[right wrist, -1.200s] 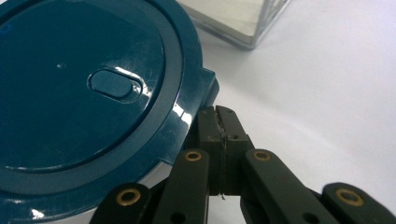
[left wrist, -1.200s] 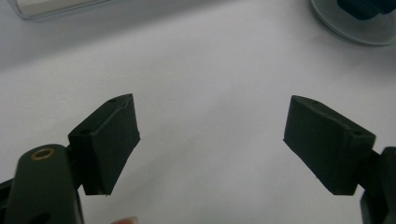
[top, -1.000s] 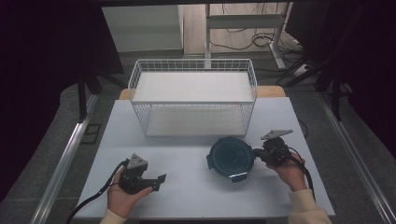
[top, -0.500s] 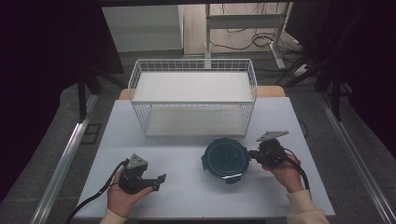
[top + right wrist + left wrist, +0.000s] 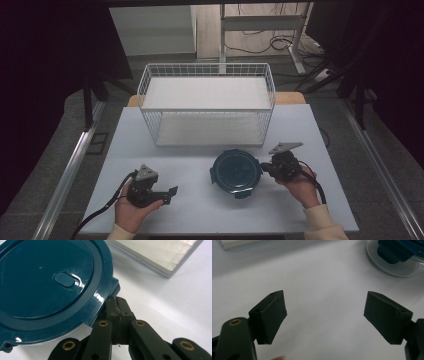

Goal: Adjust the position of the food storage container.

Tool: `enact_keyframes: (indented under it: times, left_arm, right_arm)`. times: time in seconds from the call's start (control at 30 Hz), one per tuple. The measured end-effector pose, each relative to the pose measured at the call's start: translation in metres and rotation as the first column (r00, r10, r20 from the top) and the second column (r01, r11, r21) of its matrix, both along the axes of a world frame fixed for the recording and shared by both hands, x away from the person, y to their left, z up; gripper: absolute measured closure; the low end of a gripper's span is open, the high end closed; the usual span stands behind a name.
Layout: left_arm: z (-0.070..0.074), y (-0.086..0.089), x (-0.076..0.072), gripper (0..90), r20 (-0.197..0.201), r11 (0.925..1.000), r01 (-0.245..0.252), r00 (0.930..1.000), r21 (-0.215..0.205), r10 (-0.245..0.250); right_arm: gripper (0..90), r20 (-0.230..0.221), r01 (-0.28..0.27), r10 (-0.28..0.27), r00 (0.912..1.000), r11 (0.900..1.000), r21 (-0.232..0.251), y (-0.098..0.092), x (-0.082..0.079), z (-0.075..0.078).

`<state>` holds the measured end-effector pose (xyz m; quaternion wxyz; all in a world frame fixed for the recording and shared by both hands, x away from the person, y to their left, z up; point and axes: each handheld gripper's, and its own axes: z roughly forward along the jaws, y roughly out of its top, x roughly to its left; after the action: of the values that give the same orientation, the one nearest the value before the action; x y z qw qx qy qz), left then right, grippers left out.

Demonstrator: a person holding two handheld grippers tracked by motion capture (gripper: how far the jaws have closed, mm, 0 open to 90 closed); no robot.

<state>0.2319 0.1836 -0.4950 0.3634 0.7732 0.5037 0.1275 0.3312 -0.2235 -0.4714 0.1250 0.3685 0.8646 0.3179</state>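
Observation:
A round container with a dark teal clip lid (image 5: 235, 171) sits on the white table (image 5: 200, 215), right of centre. My right gripper (image 5: 264, 170) is shut, and its joined tips press against the lid's side clip on the container's right edge. In the right gripper view the lid (image 5: 45, 282) lies up and left, with the closed gripper (image 5: 117, 300) tucked at the clip; nothing is between the jaws. My left gripper (image 5: 171, 196) rests at the front left, open and pointing right toward the container. Its own view shows the spread gripper (image 5: 324, 305) over bare table and the container (image 5: 397, 255) far off.
A white wire basket (image 5: 207, 105) with a pale floor stands at the back middle of the table, just behind the container. Its base edge (image 5: 160, 252) shows close by in the right gripper view. The table's front edge lies near both hands.
The container has slid a little to the left across the table, with my shut right gripper following against its right side. The left gripper has stayed put.

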Motion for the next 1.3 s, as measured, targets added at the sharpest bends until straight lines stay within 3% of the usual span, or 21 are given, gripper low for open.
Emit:
enact_keyframes:
  times: [0.87,1.3]
  left_arm:
    - [0.0,0.0,0.0,17.4,-0.004,1.0,0.003,1.0,0.001,-0.003]
    - [0.0,0.0,0.0,17.4,-0.004,1.0,0.003,1.0,-0.003,-0.003]
  right_arm:
    - [90.0,0.008,-0.045,0.045,0.999,0.998,0.032,0.026,-0.01,-0.002]
    - [90.0,-0.006,-0.12,0.121,0.9927,0.992,0.045,0.044,-0.019,-0.004]
